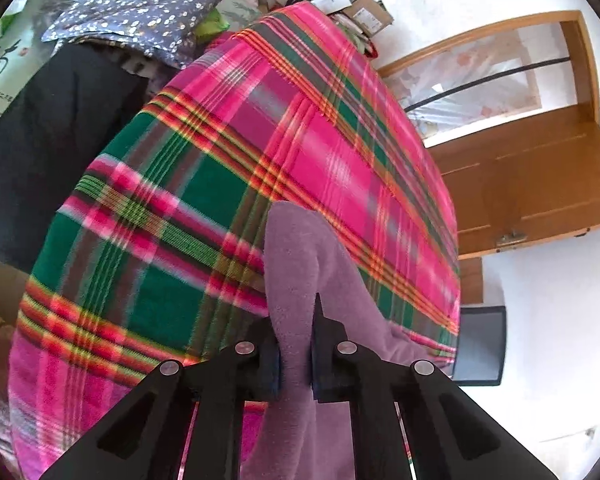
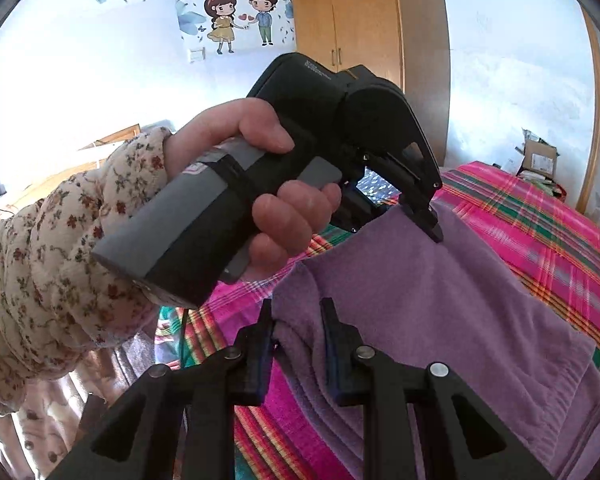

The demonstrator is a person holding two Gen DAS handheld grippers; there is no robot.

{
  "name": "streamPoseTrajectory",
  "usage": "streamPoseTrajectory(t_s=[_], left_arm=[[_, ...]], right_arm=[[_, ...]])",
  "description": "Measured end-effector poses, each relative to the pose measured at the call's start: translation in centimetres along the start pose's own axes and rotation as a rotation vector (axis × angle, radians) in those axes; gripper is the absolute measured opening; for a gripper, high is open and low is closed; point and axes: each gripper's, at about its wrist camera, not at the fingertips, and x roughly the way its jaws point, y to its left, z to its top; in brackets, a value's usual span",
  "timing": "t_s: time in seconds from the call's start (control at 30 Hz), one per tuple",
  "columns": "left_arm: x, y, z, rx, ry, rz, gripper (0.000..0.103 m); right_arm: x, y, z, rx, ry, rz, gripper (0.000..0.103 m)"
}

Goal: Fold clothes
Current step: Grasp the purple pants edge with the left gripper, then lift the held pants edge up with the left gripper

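A purple fleece garment (image 2: 440, 292) hangs lifted above a bed with a pink and green plaid blanket (image 1: 204, 184). In the left wrist view my left gripper (image 1: 294, 344) is shut on a fold of the purple garment (image 1: 300, 264), which runs up between its fingers. In the right wrist view my right gripper (image 2: 296, 320) is shut on another edge of the same cloth. The left gripper (image 2: 426, 216) also shows there, held by a hand (image 2: 268, 184) in a floral sleeve, pinching the garment's upper corner.
Dark clothing (image 1: 52, 140) and a dotted blue pillow (image 1: 140, 12) lie at the bed's far side, with cardboard boxes (image 1: 364, 8) beyond. A wooden door (image 1: 540, 176) stands to the right. A wooden wardrobe (image 2: 364, 16) and a wall with cartoon stickers (image 2: 240, 16) are behind.
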Motion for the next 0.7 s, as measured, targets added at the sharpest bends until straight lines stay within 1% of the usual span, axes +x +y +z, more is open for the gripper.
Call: streamPoseTrajectory(t_s=[0.03,0.13,0.47,0.7], left_arm=[[0.0,-0.4,-0.2,0.012,-0.005,0.011,0.010],[-0.7,-1.9,-0.5,0.028,-0.021,0.011,0.010],[-3.0,-8.1,-1.5,0.093,-0.064,-0.015,0.010],[-3.7,-12.6,-3.1,0.160,-0.077,-0.023,0.010]], right_arm=[[-0.2,-0.1,0.0,0.006,-0.002,0.005,0.022],[-0.9,-0.6,-0.1,0.024,-0.007,0.020,0.022],[-6.7,-1.6,0.7,0.053,-0.121,0.007,0.022],[-10.9,-3.4,0.2,0.097,-0.190,-0.008,0.022]])
